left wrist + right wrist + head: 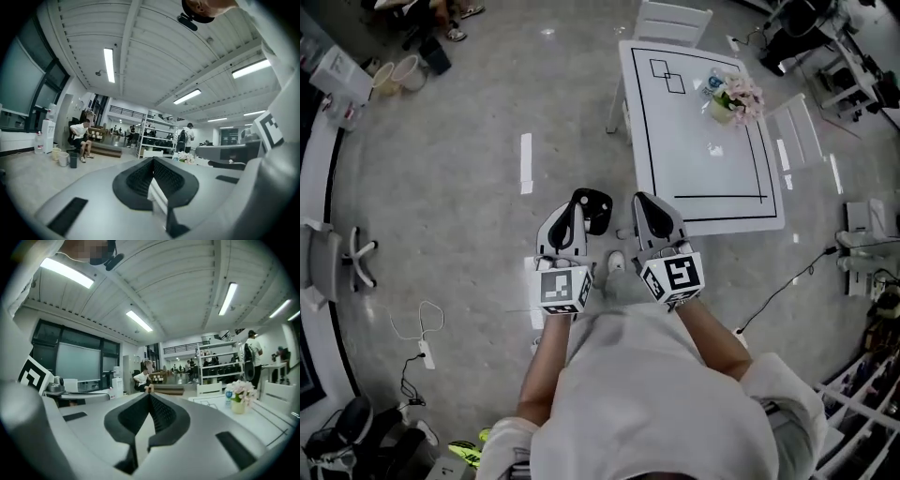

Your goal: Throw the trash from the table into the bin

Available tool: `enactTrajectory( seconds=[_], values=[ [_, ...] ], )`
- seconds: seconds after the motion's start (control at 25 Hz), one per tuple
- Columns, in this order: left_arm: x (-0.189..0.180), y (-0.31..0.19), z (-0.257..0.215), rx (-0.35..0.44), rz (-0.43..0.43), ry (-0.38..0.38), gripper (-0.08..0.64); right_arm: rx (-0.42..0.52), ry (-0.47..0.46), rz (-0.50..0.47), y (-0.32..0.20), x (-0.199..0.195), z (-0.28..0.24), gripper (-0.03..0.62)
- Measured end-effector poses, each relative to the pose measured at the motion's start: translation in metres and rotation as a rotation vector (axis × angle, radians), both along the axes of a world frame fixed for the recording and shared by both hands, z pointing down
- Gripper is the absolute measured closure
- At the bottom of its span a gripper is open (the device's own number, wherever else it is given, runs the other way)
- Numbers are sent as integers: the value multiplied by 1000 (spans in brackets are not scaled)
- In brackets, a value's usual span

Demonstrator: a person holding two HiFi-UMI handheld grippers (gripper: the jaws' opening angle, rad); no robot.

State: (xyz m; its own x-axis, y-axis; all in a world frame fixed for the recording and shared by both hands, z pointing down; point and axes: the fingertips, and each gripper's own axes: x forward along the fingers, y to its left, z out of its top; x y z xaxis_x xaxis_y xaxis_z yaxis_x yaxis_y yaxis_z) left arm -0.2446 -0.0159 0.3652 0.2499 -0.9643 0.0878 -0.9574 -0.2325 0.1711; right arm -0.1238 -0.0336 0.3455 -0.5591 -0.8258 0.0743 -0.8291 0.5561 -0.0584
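Observation:
In the head view my left gripper [581, 199] and right gripper [642, 199] are held side by side in front of my chest, over the floor and short of the white table [703, 159]. Both are shut and empty; their dark pads meet in the left gripper view [152, 161] and the right gripper view [149, 397]. On the table's far side a small blue-labelled bottle [713, 84] [228, 397] stands beside a vase of pink flowers [736, 97] [240, 397]. Two pale buckets [394, 75] [60, 157] and a dark bin [434, 54] [73, 160] stand far off to the left.
White chairs [670, 21] [797, 127] stand at the table's far end and right side. A cable and power strip [422, 342] lie on the floor at the left. A seated person [82, 136] is by the buckets; shelving [157, 136] and a standing person [187, 136] are beyond.

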Motion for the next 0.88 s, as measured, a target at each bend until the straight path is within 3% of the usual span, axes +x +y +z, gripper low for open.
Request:
enactTrajectory(
  seconds=[0.24,0.4,0.6,0.88],
  values=[
    [69,-18,-69,101,174,-5,554,58,-30,200,9,72,-57,581],
    [116,-30,-91,146,262,-43,554,83,-37,259,4,115,-72,581],
    [159,-34,-82,113,251,-49,554,83,-43,251,-5,164,-66,581],
    [252,-42,-86,105,203,-44,554,51,-59,192,-19,256,-62,581]
  ],
)
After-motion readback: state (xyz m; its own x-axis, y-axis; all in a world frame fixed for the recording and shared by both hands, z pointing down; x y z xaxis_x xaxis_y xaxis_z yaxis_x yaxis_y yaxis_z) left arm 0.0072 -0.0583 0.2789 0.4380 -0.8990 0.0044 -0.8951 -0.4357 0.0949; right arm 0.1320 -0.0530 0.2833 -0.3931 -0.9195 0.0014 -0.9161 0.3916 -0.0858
